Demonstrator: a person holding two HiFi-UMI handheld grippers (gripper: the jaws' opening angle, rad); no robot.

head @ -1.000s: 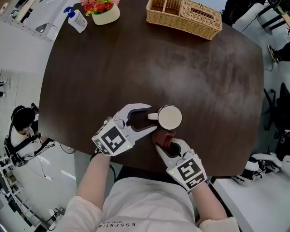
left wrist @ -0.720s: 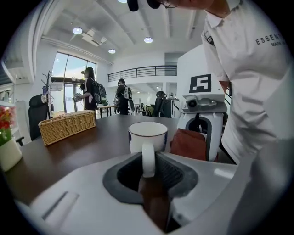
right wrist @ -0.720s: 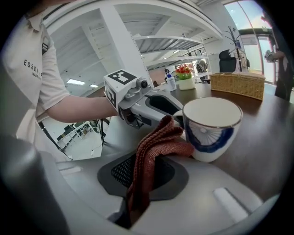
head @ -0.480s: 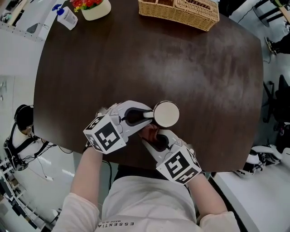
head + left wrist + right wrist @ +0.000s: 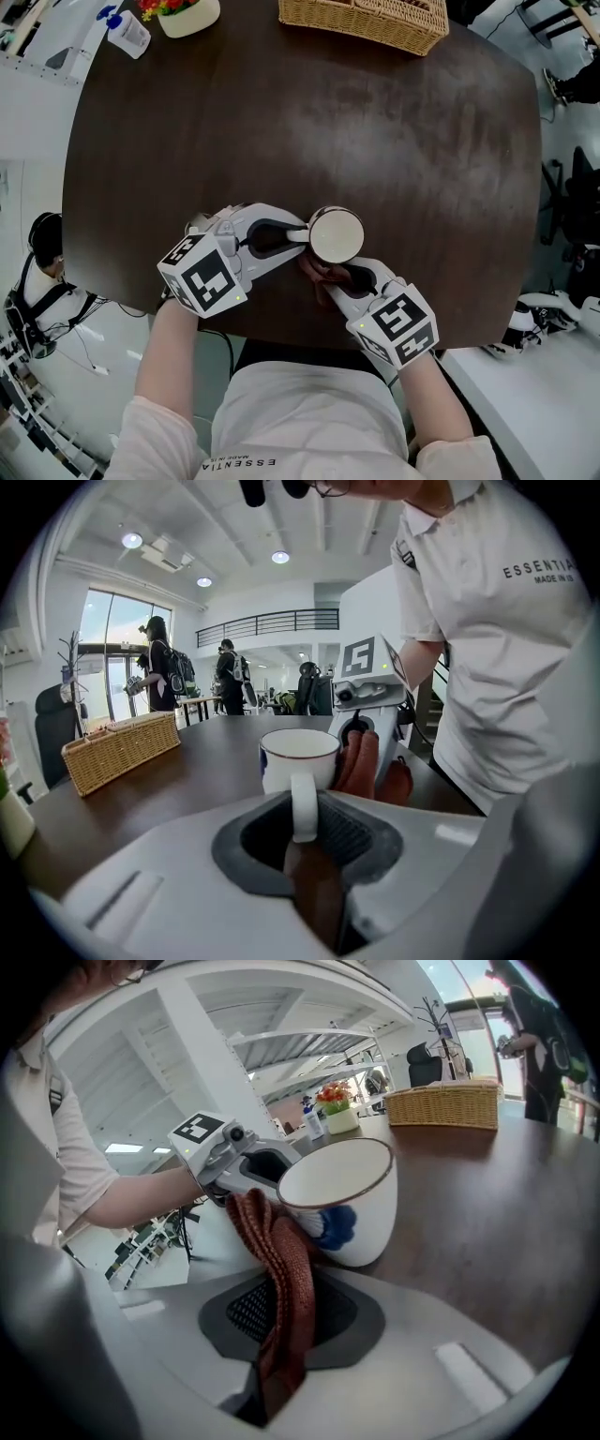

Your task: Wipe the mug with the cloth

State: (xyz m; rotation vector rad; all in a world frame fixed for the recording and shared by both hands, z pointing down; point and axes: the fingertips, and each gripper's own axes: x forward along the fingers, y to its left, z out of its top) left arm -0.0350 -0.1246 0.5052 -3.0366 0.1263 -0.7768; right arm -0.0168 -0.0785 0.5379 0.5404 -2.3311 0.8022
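A white mug (image 5: 336, 234) with a dark rim line and a blue print stands on the dark table (image 5: 375, 122) near its front edge. My left gripper (image 5: 298, 236) is shut on the mug's handle (image 5: 303, 805), coming in from the left. My right gripper (image 5: 330, 277) sits just in front of the mug, shut on a rust-red cloth (image 5: 281, 1269). The cloth (image 5: 370, 766) presses against the mug's near side (image 5: 361, 1208). In the head view only a bit of cloth (image 5: 317, 272) shows under the mug's rim.
A wicker basket (image 5: 361, 19) stands at the table's far edge. A flower pot (image 5: 183, 14) and a small bottle (image 5: 127, 33) are at the far left corner. The table's front edge runs just behind both grippers.
The mug and both grippers have drawn a little left and closer together. The right gripper with the cloth has slid right along the mug's near side.
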